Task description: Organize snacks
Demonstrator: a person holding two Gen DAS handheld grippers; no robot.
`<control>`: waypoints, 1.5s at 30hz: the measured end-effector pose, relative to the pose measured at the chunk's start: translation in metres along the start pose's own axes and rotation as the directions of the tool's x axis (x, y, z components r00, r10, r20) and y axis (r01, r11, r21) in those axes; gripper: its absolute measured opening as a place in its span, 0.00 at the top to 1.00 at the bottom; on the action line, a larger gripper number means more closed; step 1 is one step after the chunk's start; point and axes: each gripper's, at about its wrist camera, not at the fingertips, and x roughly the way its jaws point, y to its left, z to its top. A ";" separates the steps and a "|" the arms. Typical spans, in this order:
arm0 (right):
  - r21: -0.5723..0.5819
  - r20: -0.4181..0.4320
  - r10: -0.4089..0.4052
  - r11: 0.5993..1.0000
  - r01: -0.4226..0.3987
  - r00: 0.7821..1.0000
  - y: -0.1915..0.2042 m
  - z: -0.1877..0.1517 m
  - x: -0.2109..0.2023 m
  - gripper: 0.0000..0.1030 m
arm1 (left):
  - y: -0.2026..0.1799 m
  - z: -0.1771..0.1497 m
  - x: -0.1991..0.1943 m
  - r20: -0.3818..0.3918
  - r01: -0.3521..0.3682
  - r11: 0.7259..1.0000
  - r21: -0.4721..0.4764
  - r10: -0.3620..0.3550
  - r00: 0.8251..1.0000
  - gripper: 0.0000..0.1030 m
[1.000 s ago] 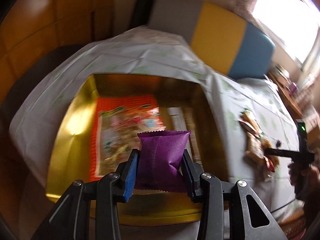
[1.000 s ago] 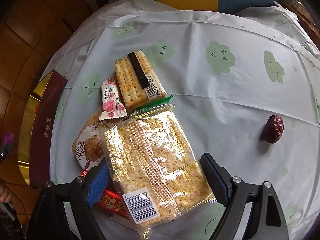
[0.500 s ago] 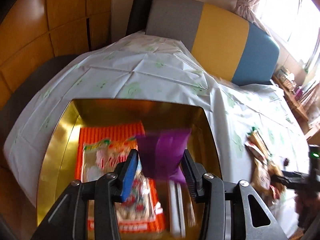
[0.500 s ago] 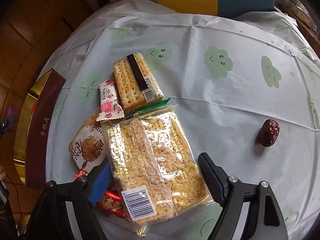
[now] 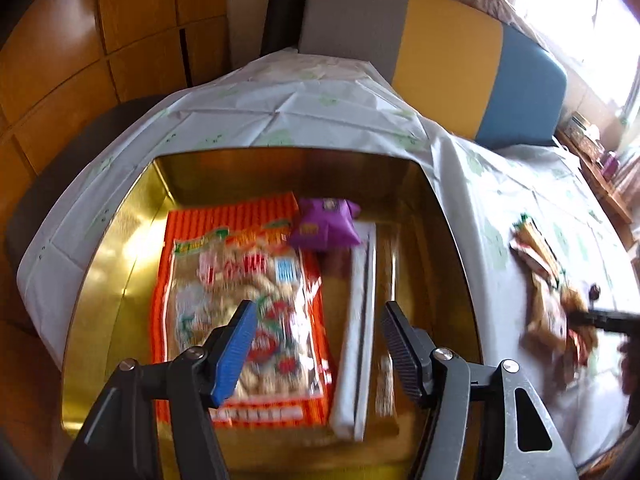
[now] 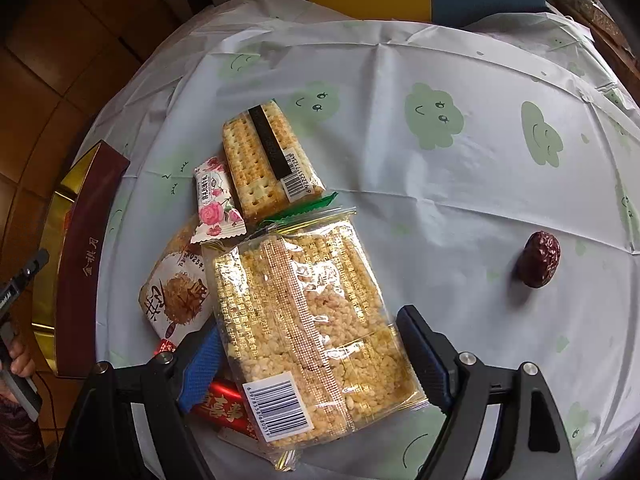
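two grippers, one next target: the puffed-rice cake pack [image 6: 308,332] lies on the bench between the wide right gripper [image 6: 312,364], long axis pointing away; left gripper [image 5: 316,344], just opened, hangs empty over the gold tin [image 5: 120,248].

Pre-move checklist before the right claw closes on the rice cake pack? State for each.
1. Left claw released: ok. Its jaws have just been opening and nothing is between them.
2. Purple packet landed in the gold tin: ok, it lies at the far end, partly on the orange peanut bag.
3. Right claw open: ok.
4. Rice cake pack between its jaws: ok; whether the pads touch it, cannot tell.
5. Pack free to lift alone: not ok, it overlaps the red wrapper and the round snack packet.
6. Room left in the tin: cannot tell.
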 end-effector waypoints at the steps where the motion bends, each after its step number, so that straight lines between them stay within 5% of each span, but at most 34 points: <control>1: 0.001 0.000 0.002 1.000 -0.002 1.000 0.000 0.000 0.000 0.17 | -0.002 -0.005 -0.003 -0.001 0.004 1.000 0.006 -0.004 1.000 0.37; 9: 0.003 -0.002 0.011 1.000 -0.011 1.000 0.000 -0.002 -0.002 0.19 | -0.015 -0.035 -0.015 -0.012 0.015 0.998 0.067 -0.014 1.000 0.37; 23: -0.026 0.026 -0.054 0.998 0.055 0.998 0.011 -0.005 0.002 0.23 | -0.010 -0.051 -0.028 0.002 -0.090 0.993 0.070 0.090 0.996 0.37; 39: 0.124 0.061 -0.117 0.986 0.109 0.991 -0.005 -0.007 -0.003 0.24 | 0.012 -0.057 -0.031 0.008 -0.088 0.996 0.021 0.087 0.996 0.37; 45: 0.206 0.161 -0.131 0.974 0.096 0.978 -0.012 -0.016 -0.043 0.24 | 0.024 -0.056 -0.031 0.015 -0.092 0.996 -0.019 0.092 0.996 0.37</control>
